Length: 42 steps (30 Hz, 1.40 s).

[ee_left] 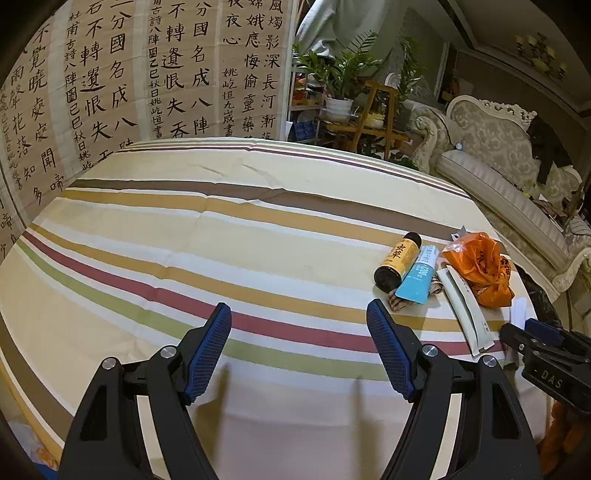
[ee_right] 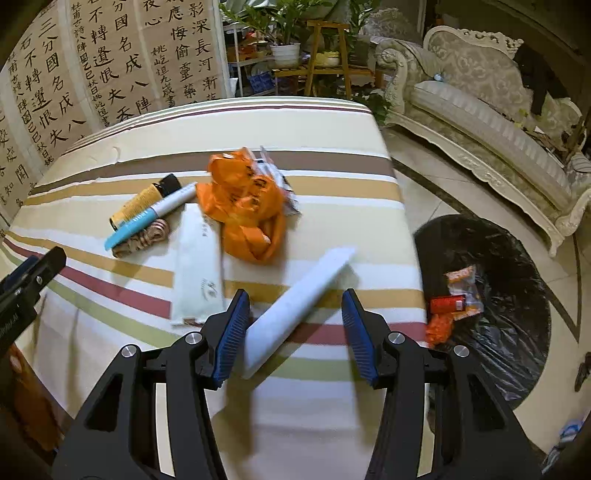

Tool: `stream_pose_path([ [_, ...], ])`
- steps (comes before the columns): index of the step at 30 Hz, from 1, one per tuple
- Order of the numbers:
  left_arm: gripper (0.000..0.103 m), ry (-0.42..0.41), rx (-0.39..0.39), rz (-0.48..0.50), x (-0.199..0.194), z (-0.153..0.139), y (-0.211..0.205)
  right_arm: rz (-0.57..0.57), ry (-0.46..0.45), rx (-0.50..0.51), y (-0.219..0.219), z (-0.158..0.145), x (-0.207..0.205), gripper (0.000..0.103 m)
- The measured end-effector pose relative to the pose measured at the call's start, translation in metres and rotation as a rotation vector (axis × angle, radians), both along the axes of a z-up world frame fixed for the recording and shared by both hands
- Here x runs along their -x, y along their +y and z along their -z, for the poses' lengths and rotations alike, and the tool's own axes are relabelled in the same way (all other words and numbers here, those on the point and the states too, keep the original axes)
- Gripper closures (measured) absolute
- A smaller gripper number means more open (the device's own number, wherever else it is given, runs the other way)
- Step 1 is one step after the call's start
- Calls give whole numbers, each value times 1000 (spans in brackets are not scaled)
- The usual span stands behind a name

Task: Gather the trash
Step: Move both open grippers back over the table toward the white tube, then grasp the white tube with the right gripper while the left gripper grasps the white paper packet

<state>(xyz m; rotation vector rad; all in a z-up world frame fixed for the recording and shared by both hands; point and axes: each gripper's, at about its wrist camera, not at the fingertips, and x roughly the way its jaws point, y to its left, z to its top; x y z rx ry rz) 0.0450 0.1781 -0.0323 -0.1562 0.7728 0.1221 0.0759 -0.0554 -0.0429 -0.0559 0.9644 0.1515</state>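
Observation:
Trash lies on the striped tablecloth (ee_right: 110, 295): an orange plastic bag (ee_right: 245, 210), a yellow-and-black bottle (ee_right: 144, 201), a blue-and-white tube (ee_right: 151, 216), a white flat packet (ee_right: 197, 266), a small brown striped wrapper (ee_right: 142, 240) and a long white strip (ee_right: 295, 299). My right gripper (ee_right: 295, 332) is open, its jaws on either side of the strip's near end. My left gripper (ee_left: 299, 350) is open and empty over bare cloth, left of the pile; the bag (ee_left: 478, 269), bottle (ee_left: 397, 264) and tube (ee_left: 419, 277) show at its right.
A black-lined trash bin (ee_right: 498, 295) stands on the floor right of the table, with red and orange trash inside. A cream sofa (ee_right: 480, 122) is beyond it. A calligraphy screen (ee_left: 129, 81) and potted plants (ee_right: 284, 33) stand behind the table.

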Motion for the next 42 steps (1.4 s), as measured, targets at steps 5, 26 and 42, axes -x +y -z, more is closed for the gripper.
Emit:
stream_pose_path([
  [5,30,3,4,19,-1,0,-6,14,-6,3,-10,0,4,52],
  [26,30,23,0,109,4,-1,-58,-28,-65,0,-27,-4,15,90],
  [42,31,94,-54,183,-32,8,-125,49,-92,-90,-93,-2,14,90],
])
